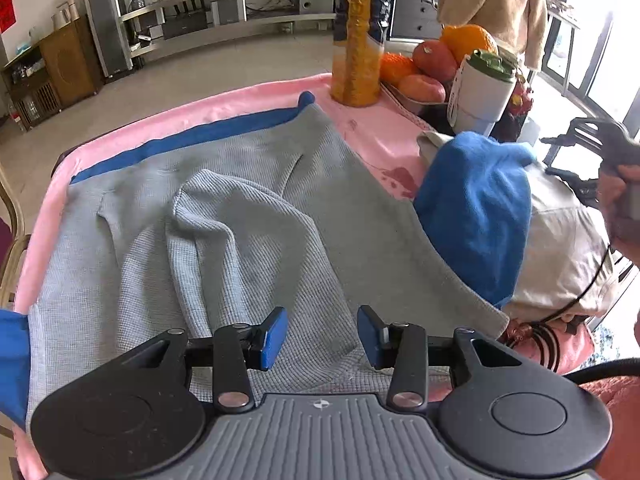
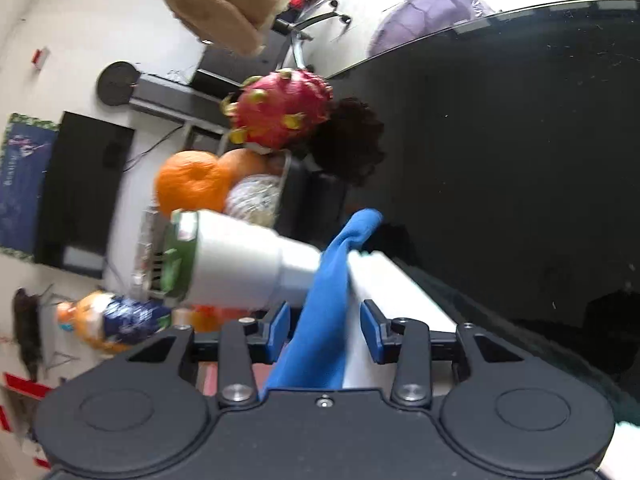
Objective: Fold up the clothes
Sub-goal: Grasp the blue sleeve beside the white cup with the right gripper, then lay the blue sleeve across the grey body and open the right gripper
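Lying rumpled on the pink-covered worktop, a grey waffle-knit garment with blue trim has one sleeve across its body, folding unfinished. The left hand-held gripper hovers released; the right hand-held gripper, jaws apart, straddles a blue cloth.

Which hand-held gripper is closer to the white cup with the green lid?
Right. The right hand-held gripper is just beside the cup; the left hand-held gripper sits over the grey shirt, farther away.

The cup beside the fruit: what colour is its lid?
Green, on a white cup; the lid shows best in the right wrist view.
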Available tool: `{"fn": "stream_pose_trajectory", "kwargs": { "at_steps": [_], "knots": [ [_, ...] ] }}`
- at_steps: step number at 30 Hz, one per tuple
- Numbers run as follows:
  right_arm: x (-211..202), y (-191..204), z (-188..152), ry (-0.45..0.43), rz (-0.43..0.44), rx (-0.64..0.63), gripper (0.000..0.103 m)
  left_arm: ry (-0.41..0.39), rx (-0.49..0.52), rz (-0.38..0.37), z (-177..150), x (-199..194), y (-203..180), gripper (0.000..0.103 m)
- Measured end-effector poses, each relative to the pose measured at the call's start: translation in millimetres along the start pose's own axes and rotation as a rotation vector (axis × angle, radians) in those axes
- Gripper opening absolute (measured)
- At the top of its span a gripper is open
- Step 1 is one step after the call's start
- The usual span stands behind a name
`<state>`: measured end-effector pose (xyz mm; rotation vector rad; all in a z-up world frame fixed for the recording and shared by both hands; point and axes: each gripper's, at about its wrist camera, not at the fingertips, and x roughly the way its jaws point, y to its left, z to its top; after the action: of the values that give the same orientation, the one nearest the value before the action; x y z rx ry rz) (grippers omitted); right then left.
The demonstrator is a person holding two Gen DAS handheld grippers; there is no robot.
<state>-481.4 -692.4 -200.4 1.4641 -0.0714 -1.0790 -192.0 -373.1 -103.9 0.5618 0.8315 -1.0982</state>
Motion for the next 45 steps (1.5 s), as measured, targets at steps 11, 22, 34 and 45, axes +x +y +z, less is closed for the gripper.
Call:
{"fn": "stream_pose_trajectory", "kwargs": {
  "at_steps": [11,22,34,45],
  "knots": [
    [14.5,6.1,2.2,-0.061,0.029,-0.017,0.007,0.058,-0.105,-0.012,-8.6,11.4,20.8,0.042],
    [-63.1,79.4,-49.9,-0.268,0.136,-0.266,0.004,0.014,-0.161,-0.052,-31.2,-18.1,49.9,0.041],
    [-135.8,198.1,-250.6,-0.182,0.206,-0.752,0.004,-0.189,-0.267,0.072,-86.0,-103.1,165.0,0.041],
    [-84.1,229.3,-454.0,0.238,0.136,-1.012,0.020,-0.205,-0.608,0.155,-158.8,-114.1,269.6,0.040]
  ]
}}
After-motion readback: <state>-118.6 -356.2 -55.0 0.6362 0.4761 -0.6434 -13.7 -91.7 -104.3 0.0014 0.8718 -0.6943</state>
